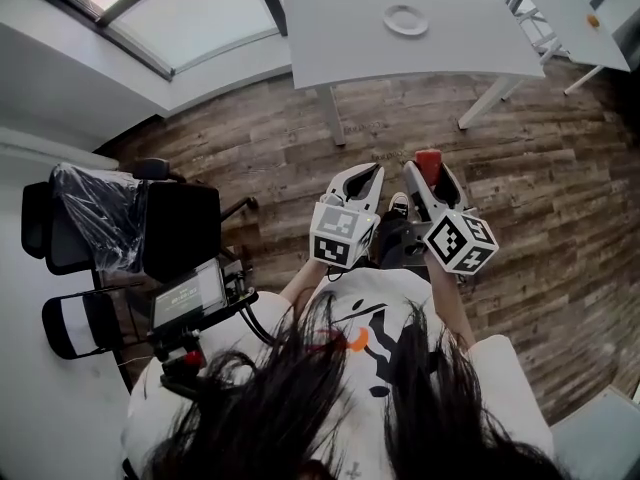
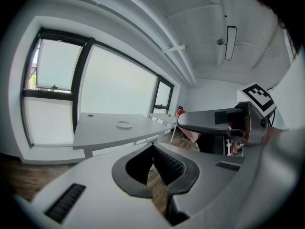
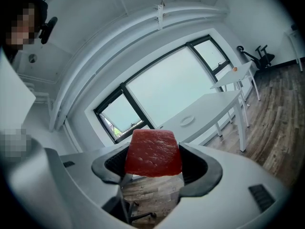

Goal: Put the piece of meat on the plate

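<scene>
The piece of meat [image 3: 153, 152], a red slab, is clamped between the pads of my right gripper [image 3: 153, 160]. From the head view the meat [image 1: 428, 161] shows at the tip of the right gripper [image 1: 429, 171], held over the wooden floor in front of the person. My left gripper [image 1: 368, 176] is beside it, shut and empty, its tips meeting [image 2: 153, 147]. The white plate [image 1: 405, 19] sits on a white table [image 1: 340, 28] some way ahead; the plate [image 3: 187, 119] is far beyond both grippers. It also shows as a small plate [image 2: 124, 125] in the left gripper view.
Black office chairs [image 1: 120, 218] and a small screen device [image 1: 190, 293] stand at the left. A second white table [image 1: 560, 13] at the far right carries a small orange object [image 1: 593, 20]. Large windows line the far wall. Table legs [image 1: 333, 116] stand on the wooden floor.
</scene>
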Tool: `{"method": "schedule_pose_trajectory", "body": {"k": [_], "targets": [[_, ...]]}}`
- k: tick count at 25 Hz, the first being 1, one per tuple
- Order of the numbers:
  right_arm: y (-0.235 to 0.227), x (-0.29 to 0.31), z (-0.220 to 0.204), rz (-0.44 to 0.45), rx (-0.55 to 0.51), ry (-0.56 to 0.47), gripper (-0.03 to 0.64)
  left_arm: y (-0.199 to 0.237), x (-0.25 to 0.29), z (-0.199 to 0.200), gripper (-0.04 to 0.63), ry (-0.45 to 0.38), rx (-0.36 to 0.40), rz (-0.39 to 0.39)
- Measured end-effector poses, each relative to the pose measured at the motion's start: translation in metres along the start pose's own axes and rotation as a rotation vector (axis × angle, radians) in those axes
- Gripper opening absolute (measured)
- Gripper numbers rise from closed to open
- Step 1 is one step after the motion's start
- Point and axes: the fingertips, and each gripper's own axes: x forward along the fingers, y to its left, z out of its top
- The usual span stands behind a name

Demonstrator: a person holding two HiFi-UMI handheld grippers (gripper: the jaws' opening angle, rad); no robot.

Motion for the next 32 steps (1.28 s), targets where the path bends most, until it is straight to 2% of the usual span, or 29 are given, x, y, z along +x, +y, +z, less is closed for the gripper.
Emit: {"method": "schedule_pose_trajectory", "body": {"k": [4,14,23,32], "targets": [[-0.007,0.040,0.007,0.019,0.000,0.029,0.299,0.029,0.028,0.008,0.006,0.006,-0.030,0.023],[-0.047,0.114,0.057,0.073,0.006,0.059,0.299,0.064,0.100,0.049,0.006,0.002,-0.020,0.086],[-0.114,0.194,0.112,0.109,0.019,0.091,0.299,0.079,0.210,0.085,0.006,0.015,-0.010,0.103],[-0.128,0.220,0.124,0.126,0.039,0.131,0.299,0.090,0.225,0.095,0.006,0.026,-0.039,0.151]]}}
